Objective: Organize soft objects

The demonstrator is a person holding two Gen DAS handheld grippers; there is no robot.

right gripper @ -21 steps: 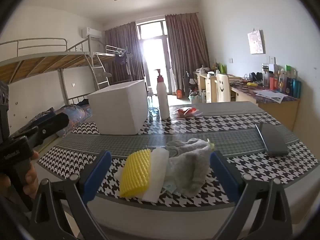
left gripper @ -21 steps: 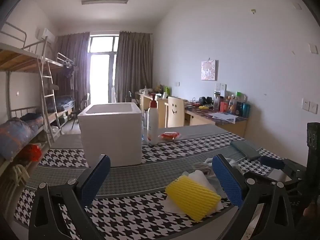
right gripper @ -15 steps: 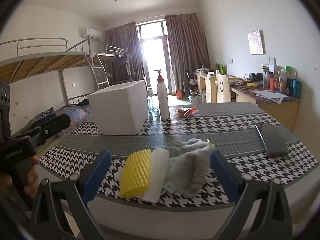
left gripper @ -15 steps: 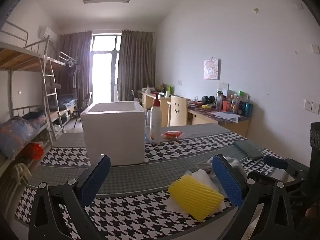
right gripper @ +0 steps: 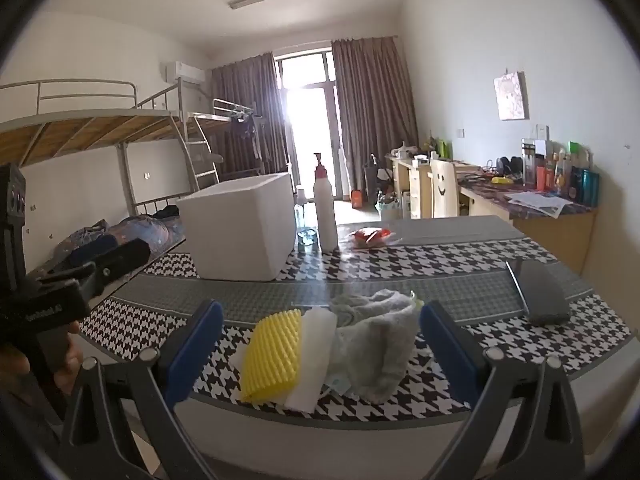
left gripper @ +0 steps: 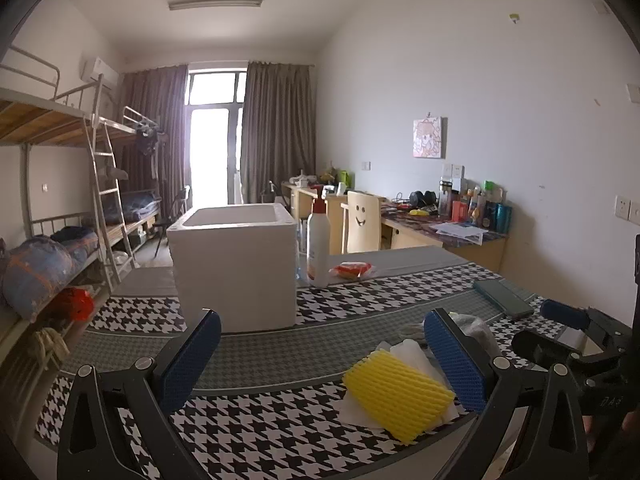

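Note:
A ridged yellow foam pad (right gripper: 274,354) (left gripper: 398,392), a white foam sheet (right gripper: 314,360) and a crumpled grey cloth (right gripper: 378,338) lie side by side near the front edge of the houndstooth table (right gripper: 440,256). My right gripper (right gripper: 320,350) hovers just before them, wide open, nothing between its blue pads (right gripper: 448,350). My left gripper (left gripper: 320,360) is open too, left of the pile; its right finger covers part of the cloth. A white foam box (left gripper: 236,268) (right gripper: 240,230) stands farther back.
A white pump bottle (left gripper: 319,246) and a small red packet (left gripper: 351,270) sit behind the box. A dark flat case (right gripper: 540,292) lies at the right of the table. Bunk beds (left gripper: 60,216) line the left wall, cluttered desks (left gripper: 440,228) the right.
The left wrist view has shifted slightly: the box and bottle sit a little further right and lower. The right gripper has barely moved.

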